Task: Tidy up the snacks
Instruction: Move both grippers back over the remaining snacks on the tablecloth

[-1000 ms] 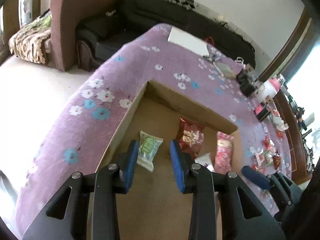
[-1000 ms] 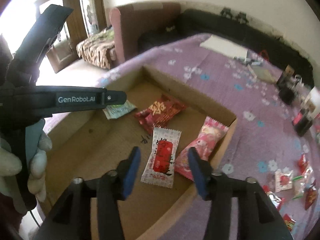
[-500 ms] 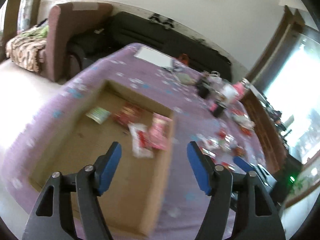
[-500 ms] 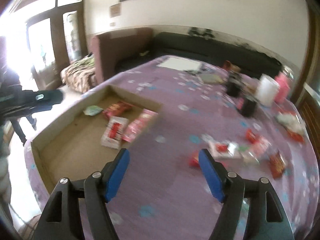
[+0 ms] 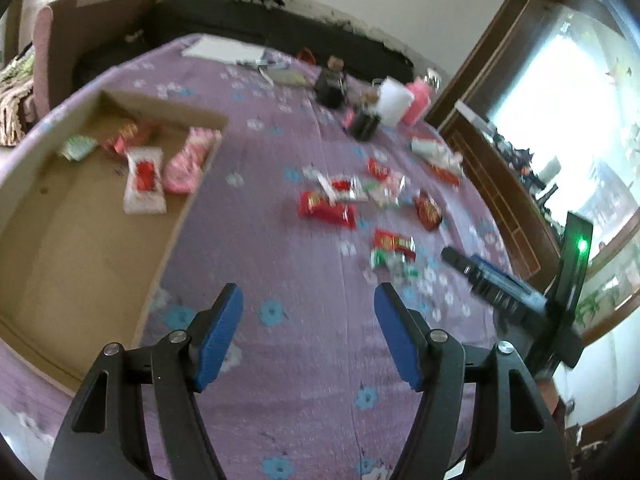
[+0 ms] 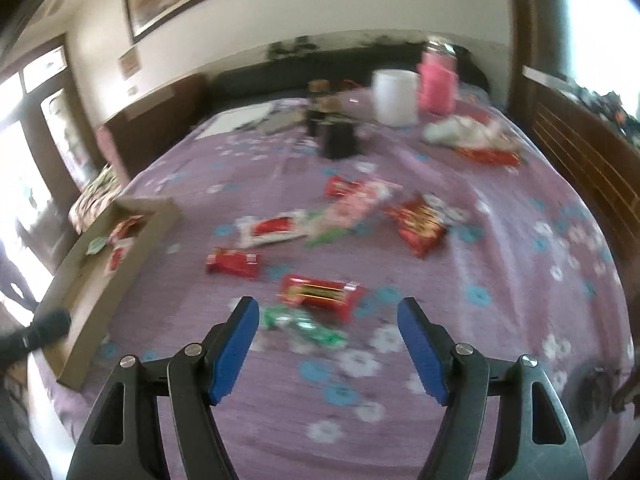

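Note:
A shallow cardboard box (image 5: 168,240) lies on the purple flowered tablecloth at the left. It holds several snack packets, among them a white-and-red one (image 5: 144,180) and a pink one (image 5: 188,160). More loose snacks lie on the cloth to the right, such as a red bar (image 5: 326,210). My left gripper (image 5: 308,336) is open and empty above bare cloth beside the box. My right gripper (image 6: 326,344) is open and empty, just short of a green packet (image 6: 304,324) and a red packet (image 6: 320,294). The box also shows in the right wrist view (image 6: 100,280).
At the table's far end stand a white cup (image 6: 394,96), a pink container (image 6: 436,84), dark jars (image 6: 338,136) and papers (image 5: 224,50). A dark sofa (image 5: 260,20) runs behind the table. A wooden cabinet (image 5: 500,176) stands at the right.
Both grippers have drawn back from over the box and swung right toward the loose snacks on the cloth. Both have opened wider. The snacks in the box stayed put.

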Demonstrator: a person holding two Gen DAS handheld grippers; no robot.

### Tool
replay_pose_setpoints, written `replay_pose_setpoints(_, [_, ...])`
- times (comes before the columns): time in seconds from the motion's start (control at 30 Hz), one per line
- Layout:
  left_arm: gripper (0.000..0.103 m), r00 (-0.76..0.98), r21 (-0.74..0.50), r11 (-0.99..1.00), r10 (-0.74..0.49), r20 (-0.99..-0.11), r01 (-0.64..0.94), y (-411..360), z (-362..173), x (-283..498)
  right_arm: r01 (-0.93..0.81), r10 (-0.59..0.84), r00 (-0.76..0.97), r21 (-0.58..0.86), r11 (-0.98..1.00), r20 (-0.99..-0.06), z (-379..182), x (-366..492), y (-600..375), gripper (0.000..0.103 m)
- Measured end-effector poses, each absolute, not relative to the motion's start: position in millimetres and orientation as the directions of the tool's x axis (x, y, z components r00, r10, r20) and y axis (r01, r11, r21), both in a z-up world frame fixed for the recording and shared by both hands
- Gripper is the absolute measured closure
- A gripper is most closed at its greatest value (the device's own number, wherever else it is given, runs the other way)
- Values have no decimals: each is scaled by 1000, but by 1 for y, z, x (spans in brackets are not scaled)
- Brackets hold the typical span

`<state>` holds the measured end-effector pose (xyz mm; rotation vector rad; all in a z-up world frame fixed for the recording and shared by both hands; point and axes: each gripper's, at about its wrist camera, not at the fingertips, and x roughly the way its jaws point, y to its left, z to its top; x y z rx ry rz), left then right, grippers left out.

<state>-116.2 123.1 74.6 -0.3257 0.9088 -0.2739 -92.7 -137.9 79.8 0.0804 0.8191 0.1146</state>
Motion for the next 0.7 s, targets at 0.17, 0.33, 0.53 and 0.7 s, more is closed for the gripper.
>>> replay_pose_setpoints(0.17, [35, 565, -375, 923, -357, -744, 89, 118, 60, -117, -20, 102, 675, 120, 993, -731, 73, -90, -160, 29])
replay_pose_setpoints(0.33, [35, 563, -374, 924, -353, -748, 83, 119, 57, -118, -9, 103, 666, 130, 991, -739, 69, -79, -159, 29])
replay_pose_setpoints(0.53, [35, 564, -367, 927, -341, -752, 71, 123, 55, -118, -21, 119, 677, 143, 990, -726, 73, -60, -147, 29])
replay_pose_setpoints(0.7, [35, 564, -352, 935, -314, -764, 43, 124, 53, -115, -23, 105, 719, 127, 992, -687, 87, -36, -141, 27])
